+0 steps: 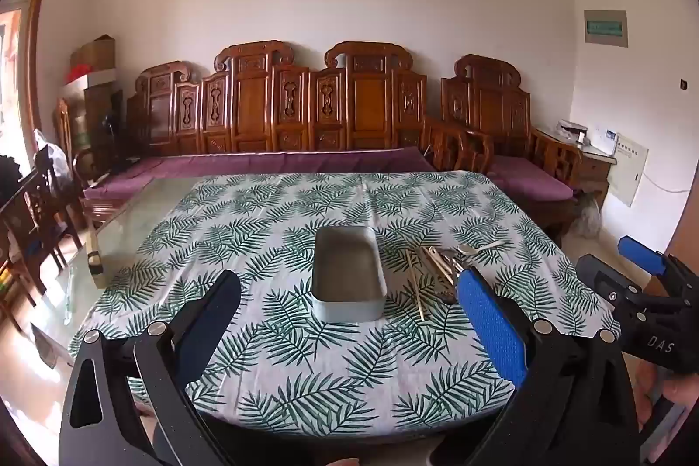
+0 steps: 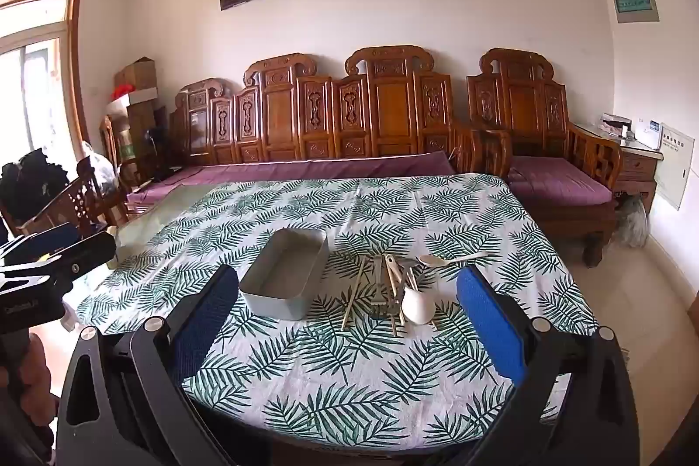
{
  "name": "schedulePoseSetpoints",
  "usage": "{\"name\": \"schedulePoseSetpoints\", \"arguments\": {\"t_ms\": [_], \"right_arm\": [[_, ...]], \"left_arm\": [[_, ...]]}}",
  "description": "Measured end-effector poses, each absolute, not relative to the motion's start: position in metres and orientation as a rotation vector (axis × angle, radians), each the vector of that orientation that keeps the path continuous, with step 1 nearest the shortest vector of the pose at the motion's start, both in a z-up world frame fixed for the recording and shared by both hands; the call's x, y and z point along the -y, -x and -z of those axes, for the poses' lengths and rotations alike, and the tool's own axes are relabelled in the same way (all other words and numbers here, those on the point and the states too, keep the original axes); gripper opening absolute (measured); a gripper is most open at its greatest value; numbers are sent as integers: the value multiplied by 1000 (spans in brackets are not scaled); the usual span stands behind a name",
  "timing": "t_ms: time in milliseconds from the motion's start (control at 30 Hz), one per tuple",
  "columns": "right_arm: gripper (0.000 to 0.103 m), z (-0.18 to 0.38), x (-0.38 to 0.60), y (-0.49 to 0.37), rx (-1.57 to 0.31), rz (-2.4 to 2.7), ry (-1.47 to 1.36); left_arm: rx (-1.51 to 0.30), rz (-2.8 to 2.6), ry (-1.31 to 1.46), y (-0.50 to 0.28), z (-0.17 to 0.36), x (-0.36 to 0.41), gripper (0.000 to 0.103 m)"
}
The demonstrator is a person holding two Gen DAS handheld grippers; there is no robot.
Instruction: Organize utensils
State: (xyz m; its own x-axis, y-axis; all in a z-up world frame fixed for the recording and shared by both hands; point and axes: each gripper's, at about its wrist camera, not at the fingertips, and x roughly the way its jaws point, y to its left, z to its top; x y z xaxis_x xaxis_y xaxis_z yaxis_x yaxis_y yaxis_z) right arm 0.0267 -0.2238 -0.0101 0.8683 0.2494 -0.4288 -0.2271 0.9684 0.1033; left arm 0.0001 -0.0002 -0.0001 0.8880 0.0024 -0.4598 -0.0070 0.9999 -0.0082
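A grey rectangular tray point(image 1: 347, 311) point(image 2: 271, 306) sits open and empty in the middle of the leaf-print tablecloth point(image 1: 306, 357) point(image 2: 349, 370). Just right of it lies a loose pile of utensils point(image 1: 437, 269) point(image 2: 384, 291): wooden chopsticks point(image 2: 353, 302), a metal fork point(image 2: 379, 306), a white ceramic spoon point(image 2: 417, 306) and a pale long-handled spoon point(image 2: 450, 258). My left gripper point(image 1: 349, 278) hovers open near the table's front edge, facing the tray. My right gripper point(image 2: 349, 276) hovers open beside it, facing the pile. Neither gripper holds anything.
Bare glass table top point(image 1: 131, 221) shows left of the cloth. A carved wooden bench point(image 2: 349, 116) with purple cushions runs behind the table. Wooden chairs point(image 1: 35, 212) stand at the left, and a small side cabinet point(image 2: 633, 160) at the right.
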Motion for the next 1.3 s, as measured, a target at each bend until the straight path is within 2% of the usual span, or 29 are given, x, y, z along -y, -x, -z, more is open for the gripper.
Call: {"name": "schedulePoseSetpoints", "arguments": {"t_ms": [1300], "right_arm": [[100, 9, 226, -26, -454, -250, -48]], "left_arm": [[-471, -3, 10, -2, -2, 2, 96]]}}
